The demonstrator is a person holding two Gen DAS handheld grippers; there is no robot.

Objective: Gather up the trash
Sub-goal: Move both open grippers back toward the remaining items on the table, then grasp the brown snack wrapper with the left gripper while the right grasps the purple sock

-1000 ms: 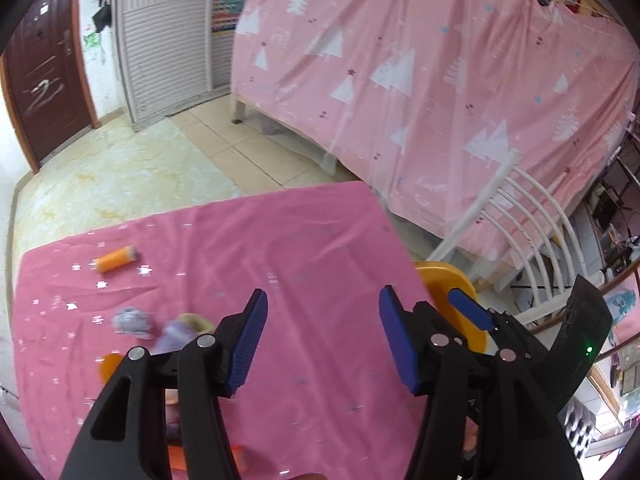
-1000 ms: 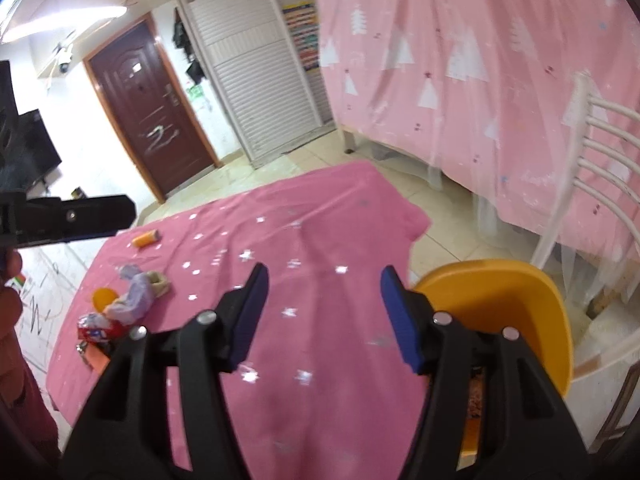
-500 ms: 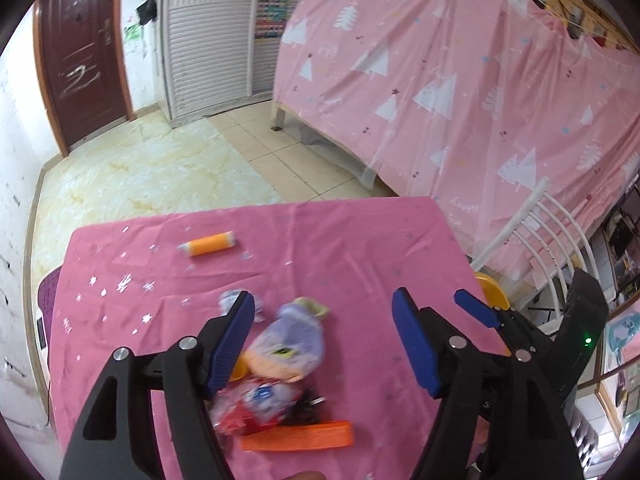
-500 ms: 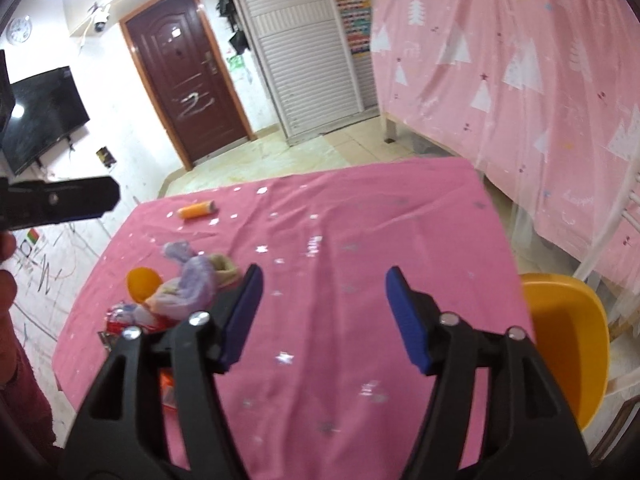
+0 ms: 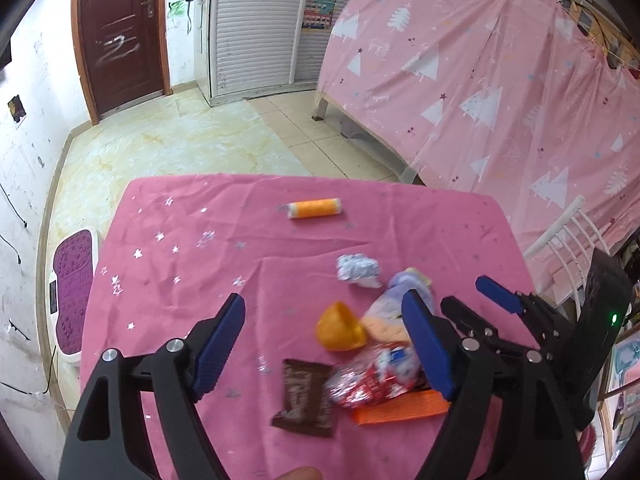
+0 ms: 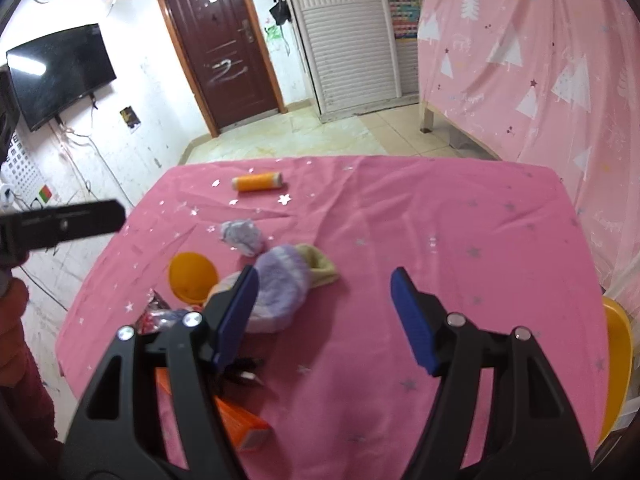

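Note:
A pink-clothed table (image 5: pixel 180 248) (image 6: pixel 460 220) holds a cluster of litter: a brown wrapper (image 5: pixel 305 398), a red-and-white wrapper (image 5: pixel 368 380), an orange half shell (image 5: pixel 340 326) (image 6: pixel 193 276), a crumpled silvery paper (image 5: pixel 357 270) (image 6: pixel 242 235), a purple sock (image 6: pixel 282 286) (image 5: pixel 394 304), and an orange box (image 5: pixel 400 406) (image 6: pixel 244 424). An orange spool (image 5: pixel 315 209) (image 6: pixel 258 182) lies farther back. My left gripper (image 5: pixel 328 344) is open above the cluster. My right gripper (image 6: pixel 324 316) is open and empty, its left finger over the sock; it also shows in the left wrist view (image 5: pixel 496 304).
A yellow chair (image 6: pixel 616 364) stands at the table's right side, a white chair (image 5: pixel 568 232) behind it. A pink curtain (image 5: pixel 500 80) hangs to the right. A purple-topped stool (image 5: pixel 74 276) stands on the floor left of the table. A door (image 6: pixel 220 48) is at the back.
Both grippers have swung left and moved in over the table, so the litter cluster now lies between and under the fingers. Both stayed open.

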